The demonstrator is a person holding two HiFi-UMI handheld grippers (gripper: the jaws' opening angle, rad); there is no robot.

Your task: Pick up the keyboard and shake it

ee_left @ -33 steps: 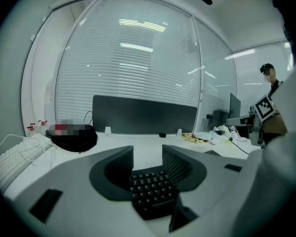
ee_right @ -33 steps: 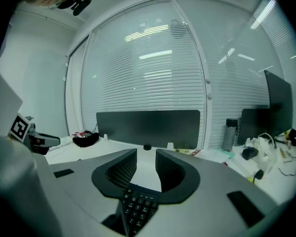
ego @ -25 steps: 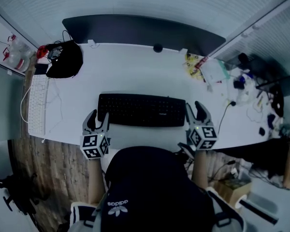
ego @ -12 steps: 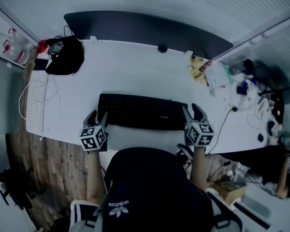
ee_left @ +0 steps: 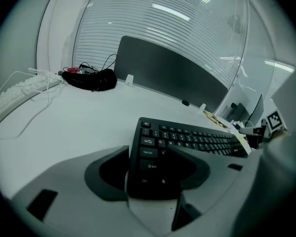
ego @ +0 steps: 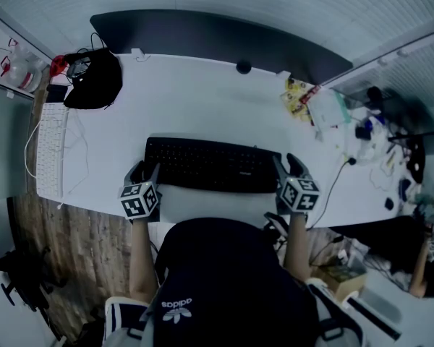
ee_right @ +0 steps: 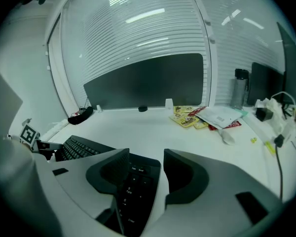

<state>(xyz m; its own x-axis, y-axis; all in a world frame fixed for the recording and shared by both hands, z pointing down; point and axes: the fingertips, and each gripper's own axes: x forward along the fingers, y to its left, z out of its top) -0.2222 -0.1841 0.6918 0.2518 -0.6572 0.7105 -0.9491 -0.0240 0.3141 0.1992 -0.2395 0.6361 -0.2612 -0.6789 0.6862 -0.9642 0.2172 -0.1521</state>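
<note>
Both hand-held grippers have widened since a second ago, while the keyboard [ego: 211, 165] has kept its place flat on the desk [ego: 202, 100]; its long axis runs from 9 o'clock to 3 o'clock in front of the person, near the desk's 6 o'clock edge. The left hand-held gripper [ego: 145, 172] points toward 12 o'clock with its jaws spread, and the keyboard's left end stands between them without the pads pressing on it; from there the body stretches away toward 2 o'clock. The right hand-held gripper [ego: 288, 163] is at the opposite end, jaws opening, with the right end's keys between them and nothing pinched; from it the keyboard runs off toward 10 o'clock. Neither hand is nearer; each straddles its own end, so by my judgement the lift turns on both closing evenly across the short ends, keeping the long axis level.
</note>
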